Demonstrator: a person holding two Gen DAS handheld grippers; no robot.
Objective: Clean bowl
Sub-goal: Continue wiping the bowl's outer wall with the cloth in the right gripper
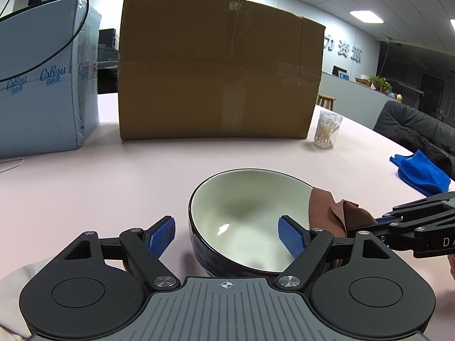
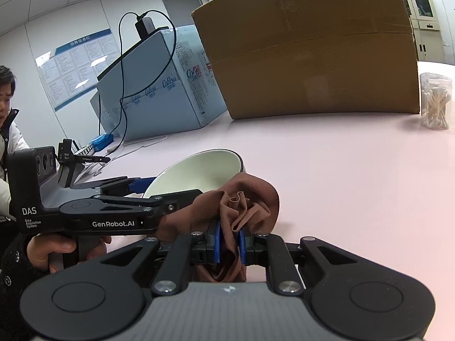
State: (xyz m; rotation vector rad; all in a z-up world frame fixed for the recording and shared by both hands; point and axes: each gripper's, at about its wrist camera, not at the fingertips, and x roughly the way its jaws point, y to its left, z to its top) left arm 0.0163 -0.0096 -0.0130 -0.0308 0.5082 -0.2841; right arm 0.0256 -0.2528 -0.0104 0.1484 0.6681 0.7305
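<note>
A bowl (image 1: 244,218), cream inside and dark outside, sits tilted on the pink table. My left gripper (image 1: 227,237) is open, one blue pad (image 1: 162,234) outside the near rim and the other inside the bowl. My right gripper (image 2: 229,244) is shut on a brown cloth (image 2: 241,201), held at the bowl's right rim (image 2: 199,170). In the left wrist view the brown cloth (image 1: 330,213) drapes over that rim, with the right gripper (image 1: 381,221) behind it.
A large cardboard box (image 1: 219,68) and a light blue carton (image 1: 42,85) stand at the back. A clear jar of cotton swabs (image 1: 327,130) is right of the box. A blue cloth (image 1: 421,173) lies at the table's right edge. A person (image 2: 5,108) sits at left.
</note>
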